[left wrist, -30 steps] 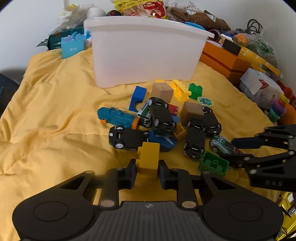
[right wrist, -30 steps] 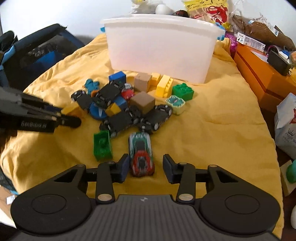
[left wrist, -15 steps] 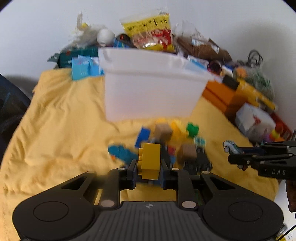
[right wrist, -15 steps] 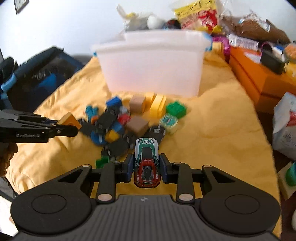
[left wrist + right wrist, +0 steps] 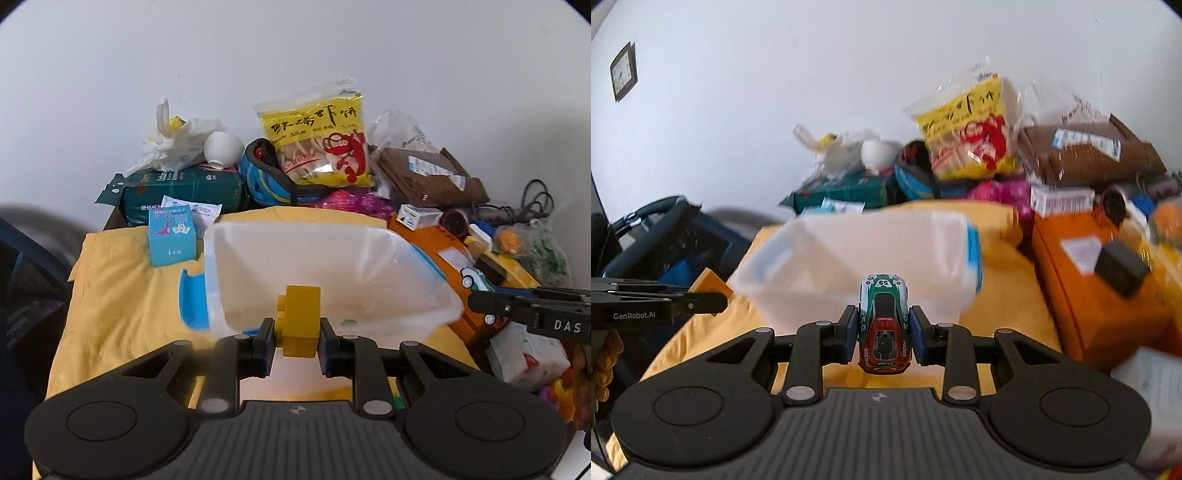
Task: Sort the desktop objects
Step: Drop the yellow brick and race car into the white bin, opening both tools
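Note:
My left gripper (image 5: 296,339) is shut on a yellow toy brick (image 5: 300,319) and holds it in the air in front of the open white plastic bin (image 5: 413,295). My right gripper (image 5: 883,338) is shut on a green, white and red toy race car (image 5: 884,325) marked 59, held before the near wall of the same bin (image 5: 812,280). The right gripper with the car (image 5: 476,281) shows at the right of the left wrist view. The left gripper with the brick (image 5: 707,286) shows at the left of the right wrist view. The pile of toys is out of view.
The bin stands on a yellow cloth (image 5: 122,295). Behind it lie a yellow snack bag (image 5: 317,136), a green pack (image 5: 181,192), a small blue box (image 5: 171,236) and a white bowl (image 5: 221,149). Orange boxes (image 5: 1100,288) stand to the right. A dark bag (image 5: 661,236) sits at left.
Both grippers closed on their toys on the cloth, lifted them and moved up toward the bin. The toy pile dropped out of view and the bin's inside came into view.

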`<move>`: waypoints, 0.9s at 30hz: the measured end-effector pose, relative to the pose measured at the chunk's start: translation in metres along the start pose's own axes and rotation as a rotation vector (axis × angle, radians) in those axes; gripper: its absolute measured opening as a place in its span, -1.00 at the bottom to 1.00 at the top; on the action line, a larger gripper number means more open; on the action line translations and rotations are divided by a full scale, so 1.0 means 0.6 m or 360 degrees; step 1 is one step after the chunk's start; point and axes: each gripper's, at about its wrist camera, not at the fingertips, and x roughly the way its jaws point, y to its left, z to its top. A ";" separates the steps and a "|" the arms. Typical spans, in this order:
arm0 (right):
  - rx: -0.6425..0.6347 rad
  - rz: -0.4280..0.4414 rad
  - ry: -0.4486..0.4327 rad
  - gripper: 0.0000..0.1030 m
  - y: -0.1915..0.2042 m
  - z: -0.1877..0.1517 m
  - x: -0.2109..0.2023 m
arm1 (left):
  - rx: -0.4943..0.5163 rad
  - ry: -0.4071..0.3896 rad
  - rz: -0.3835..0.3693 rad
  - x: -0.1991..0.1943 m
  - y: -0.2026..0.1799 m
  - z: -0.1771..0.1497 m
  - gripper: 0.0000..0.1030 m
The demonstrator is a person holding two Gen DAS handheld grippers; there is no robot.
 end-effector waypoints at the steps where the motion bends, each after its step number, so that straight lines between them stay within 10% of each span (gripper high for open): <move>1: 0.0007 0.0004 0.0004 -0.36 -0.004 0.011 0.009 | -0.0008 0.0016 0.0008 0.009 0.001 0.008 -0.49; 16: 0.0071 0.0034 0.0251 -0.36 -0.039 0.061 0.122 | -0.0057 0.0252 0.0046 0.108 0.025 0.071 -0.48; 19: 0.0091 0.0046 0.0290 -0.35 -0.041 0.064 0.136 | -0.0025 0.0257 0.0074 0.118 0.020 0.072 0.00; 23: 0.0038 0.0021 0.0253 0.10 -0.034 0.071 0.144 | 0.0002 0.0229 0.0111 0.109 0.021 0.062 0.04; 27: -0.0030 0.0035 0.0207 0.09 -0.026 0.071 0.127 | 0.0013 0.0183 0.0084 0.072 0.026 0.034 0.04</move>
